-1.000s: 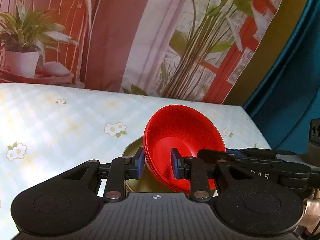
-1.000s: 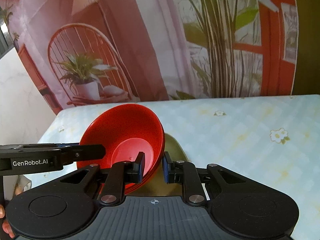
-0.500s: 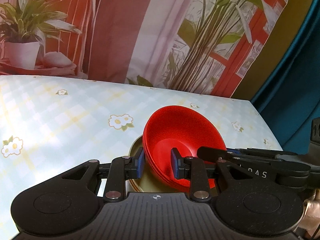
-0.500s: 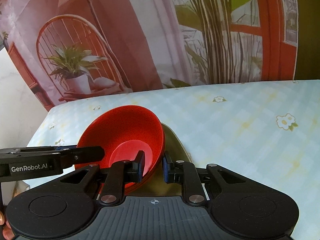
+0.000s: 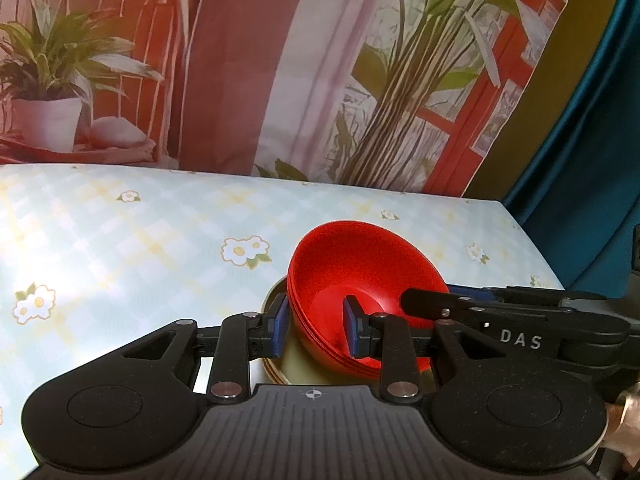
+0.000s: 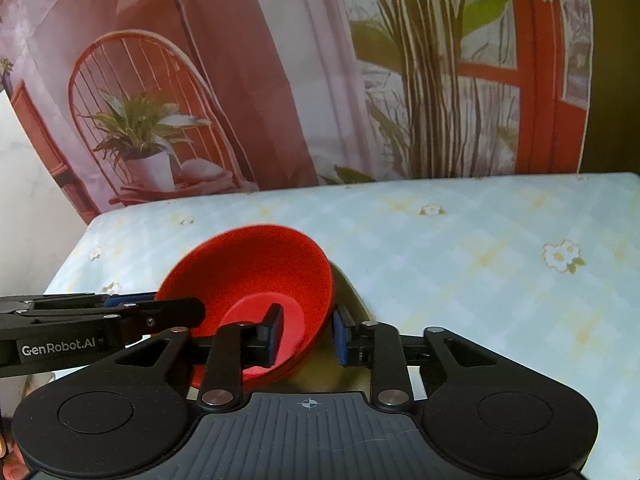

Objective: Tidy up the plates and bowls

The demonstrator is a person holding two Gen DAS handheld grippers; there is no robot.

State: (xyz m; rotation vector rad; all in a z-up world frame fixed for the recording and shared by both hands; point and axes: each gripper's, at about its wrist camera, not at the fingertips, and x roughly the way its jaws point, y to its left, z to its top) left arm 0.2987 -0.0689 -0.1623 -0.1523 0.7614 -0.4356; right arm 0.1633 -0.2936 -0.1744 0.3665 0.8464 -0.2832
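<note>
A staged home-like set is showing here: a table wearing a flowered check cloth, a printed backdrop (chair and potted plant at upper left) hanging behind, teal curtain at right.

Both views are bright and evenly lit. A washed-out glare patch lies on the floral tablecloth, left of the left tool. Fisheye bending curves the desk edge, and the corners darken. The printed backdrop behind looks slightly soft.

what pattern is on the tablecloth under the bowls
The tablecloth has a pale blue and yellow check with small white daisies, clearest in the left wrist view.
</note>
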